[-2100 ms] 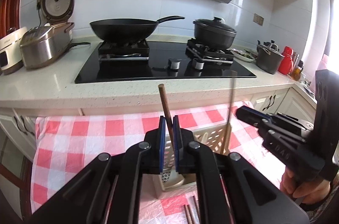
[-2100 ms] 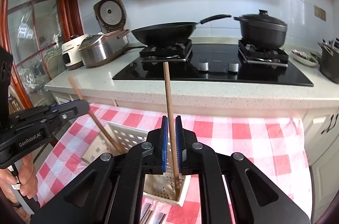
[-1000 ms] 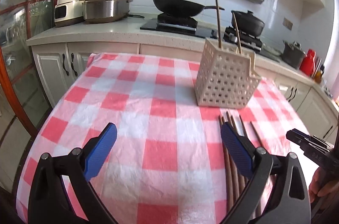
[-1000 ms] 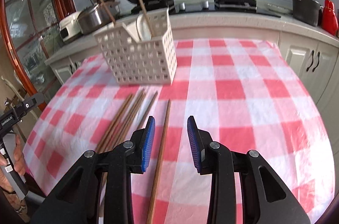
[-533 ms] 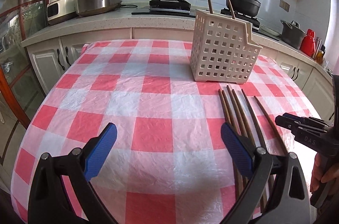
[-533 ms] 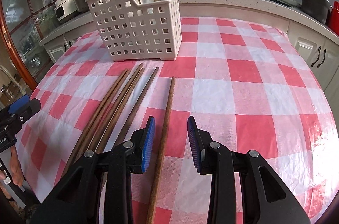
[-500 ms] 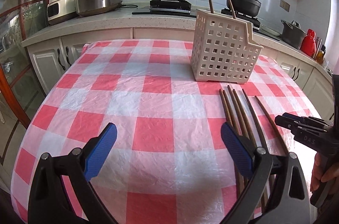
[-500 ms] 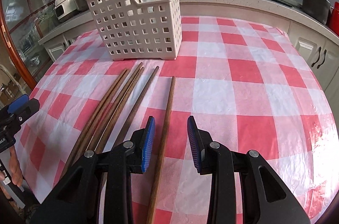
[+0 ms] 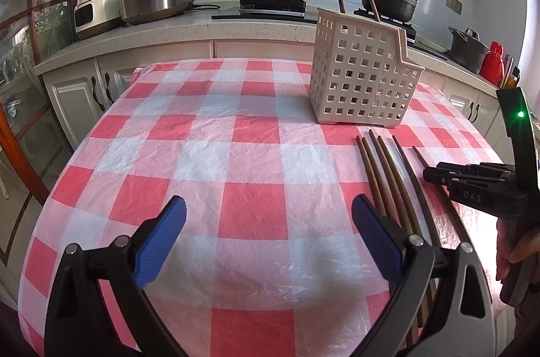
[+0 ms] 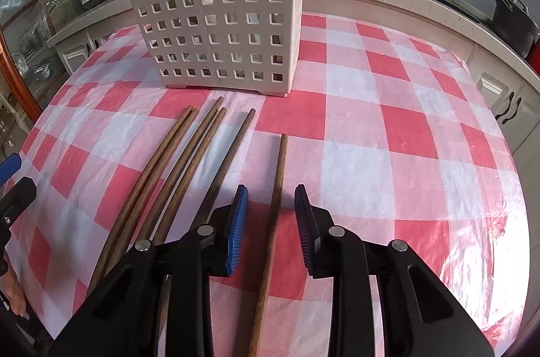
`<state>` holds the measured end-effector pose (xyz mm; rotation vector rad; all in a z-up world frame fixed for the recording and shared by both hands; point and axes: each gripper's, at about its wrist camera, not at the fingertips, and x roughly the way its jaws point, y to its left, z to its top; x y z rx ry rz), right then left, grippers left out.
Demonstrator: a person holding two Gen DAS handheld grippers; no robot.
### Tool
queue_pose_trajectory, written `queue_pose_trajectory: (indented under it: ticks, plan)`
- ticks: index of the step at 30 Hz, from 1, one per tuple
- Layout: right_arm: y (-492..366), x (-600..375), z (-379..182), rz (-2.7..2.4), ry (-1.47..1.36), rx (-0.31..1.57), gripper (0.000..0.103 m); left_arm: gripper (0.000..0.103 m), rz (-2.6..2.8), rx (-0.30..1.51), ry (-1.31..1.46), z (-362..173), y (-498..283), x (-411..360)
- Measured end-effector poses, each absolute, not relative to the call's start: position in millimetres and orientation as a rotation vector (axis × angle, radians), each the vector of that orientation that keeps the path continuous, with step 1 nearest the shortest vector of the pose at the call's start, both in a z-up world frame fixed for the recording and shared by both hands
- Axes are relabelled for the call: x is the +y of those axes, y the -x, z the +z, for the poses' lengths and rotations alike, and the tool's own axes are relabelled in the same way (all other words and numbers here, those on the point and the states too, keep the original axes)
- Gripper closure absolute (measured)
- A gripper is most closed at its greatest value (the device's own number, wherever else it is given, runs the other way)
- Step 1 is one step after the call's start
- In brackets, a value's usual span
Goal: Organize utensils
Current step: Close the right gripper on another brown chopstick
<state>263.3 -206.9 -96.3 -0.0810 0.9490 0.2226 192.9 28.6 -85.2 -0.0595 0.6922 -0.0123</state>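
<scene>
Six chopsticks lie loose on the checked tabletop [image 10: 388, 127] in front of the white basket [image 10: 219, 29], which already holds two upright sticks and a pale spoon. Five of them fan out together; the sixth, a single chopstick [image 10: 275, 198], lies apart on their right, its long axis running straight away from me toward the basket. My right hand-held gripper [image 10: 270, 215] sits directly over that lone stick, with the shaft passing between the two blue pads, parallel to them, so they will squeeze across its width. The pads are closing but have not reached the wood; a gap shows on each side. I judge this the pick-up step, and the right hand is plainly the nearer one. My left hand-held gripper [image 9: 268, 232] hangs over bare cloth with its fingers spread wide and nothing between them, the fan of chopsticks [image 9: 388, 174] just beyond its right finger. The risk I see is the thin stick rolling sideways as one pad touches first.
</scene>
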Motion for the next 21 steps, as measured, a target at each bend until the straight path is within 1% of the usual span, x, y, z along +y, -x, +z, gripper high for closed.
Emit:
queue_pose_trajectory:
  ticks: [2,3,4,5,7,9,10,12,14,16,18,21]
  plan:
    - [-262.9,-206.4,-97.1,0.217,0.093,0.942,0.081,0.008,-0.013,0.698,0.061,-86.4,-193.5,29.2]
    - [-262.2,-206.0,-97.1,0.218,0.100,0.939,0.085,0.009,-0.014,0.702,0.061,-87.2,-194.0,29.2]
    - [-261.5,-205.8,-97.0,0.220,0.103,0.938,0.093,0.009,-0.017,0.709,0.061,-87.8,-195.1,28.6]
    - [-260.7,-206.0,-96.9,0.220,0.108,0.940,0.096,0.009,-0.019,0.713,0.061,-88.6,-195.3,27.5]
    - [-258.5,-208.7,-96.8,0.223,0.104,0.942,0.097,0.009,-0.031,0.724,0.054,-89.3,-196.6,23.2]
    - [-255.9,-214.6,-96.9,0.228,0.079,0.941,0.097,0.014,-0.055,0.741,0.038,-89.5,-199.8,16.4]
    - [-254.1,-218.4,-96.7,0.226,0.067,0.937,0.097,0.015,-0.067,0.752,0.030,-89.7,-202.4,12.7]
    - [-250.7,-225.3,-94.9,0.223,0.045,0.929,0.097,0.020,-0.095,0.778,0.016,-91.0,-209.3,3.3]
    - [-247.4,-230.7,-90.9,0.225,0.029,0.916,0.097,0.023,-0.120,0.805,0.004,-93.6,-217.5,-7.2]
    - [-243.6,-236.0,-85.1,0.230,0.020,0.898,0.097,0.030,-0.142,0.828,-0.005,-96.8,-227.5,-16.8]
    - [-240.3,-240.5,-80.0,0.236,0.012,0.882,0.097,0.040,-0.168,0.854,-0.011,-100.0,-238.8,-28.0]
    - [-237.0,-248.0,-75.7,0.241,-0.008,0.866,0.097,0.047,-0.185,0.876,-0.024,-103.6,-250.9,-42.6]
